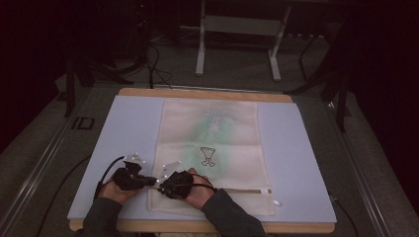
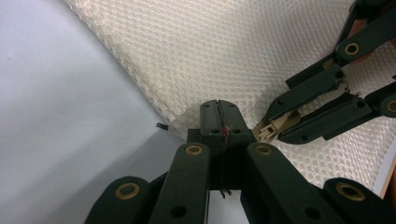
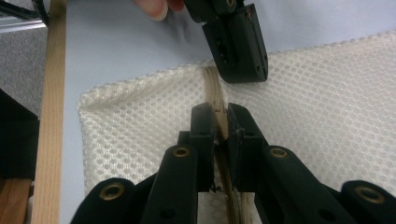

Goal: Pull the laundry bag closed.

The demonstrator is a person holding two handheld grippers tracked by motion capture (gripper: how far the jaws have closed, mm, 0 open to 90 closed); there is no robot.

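Observation:
A cream mesh bag (image 1: 210, 148) with a green item and a small printed figure inside lies flat on a pale blue mat (image 1: 128, 128). Its zipper (image 1: 247, 190) runs along the near end. My left gripper (image 1: 149, 181) is shut on the bag's edge at the near left corner (image 2: 218, 116), the mesh (image 2: 210, 56) bunched between its jaws. Just to its right, my right gripper (image 1: 159, 183) is shut on the beige zipper pull (image 2: 271, 128). In the right gripper view the jaws (image 3: 223, 123) clamp the zipper band (image 3: 214, 88), with the left gripper (image 3: 238, 46) right ahead.
The mat rests on a wooden board (image 1: 207, 94) whose edge (image 3: 51, 116) lies near the bag's corner. A small white tag (image 1: 276, 202) lies by the bag's near right corner. Beyond the board are grey floor, cables and a white frame (image 1: 237, 44).

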